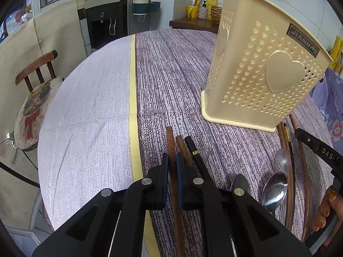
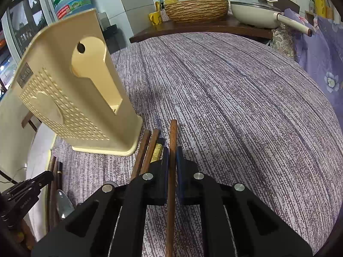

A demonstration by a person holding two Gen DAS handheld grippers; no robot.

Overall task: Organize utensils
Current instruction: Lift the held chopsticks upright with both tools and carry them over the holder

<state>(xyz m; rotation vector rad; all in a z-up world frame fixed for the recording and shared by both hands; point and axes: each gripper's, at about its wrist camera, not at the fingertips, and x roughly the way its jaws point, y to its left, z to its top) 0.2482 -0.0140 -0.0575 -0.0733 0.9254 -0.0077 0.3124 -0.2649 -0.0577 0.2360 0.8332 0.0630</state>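
A cream perforated utensil holder (image 1: 259,72) stands upright on the purple tablecloth; it also shows at the left of the right wrist view (image 2: 70,98). My left gripper (image 1: 172,160) is shut on a brown wooden chopstick (image 1: 170,141). A second brown chopstick (image 1: 182,147) and a black chopstick (image 1: 194,150) lie just right of it. My right gripper (image 2: 172,154) is shut on another brown wooden chopstick (image 2: 173,135). Two brown chopsticks (image 2: 148,147) and a black one with a gold band (image 2: 157,150) lie to its left. Metal spoons (image 1: 276,188) lie between the grippers.
The round table (image 1: 90,111) has a pale cloth half with a yellow stripe on the left. A wooden chair with a cushion (image 1: 32,107) stands at its left edge. A shelf with a woven basin (image 2: 197,6) and a white pan (image 2: 257,10) is beyond the far edge.
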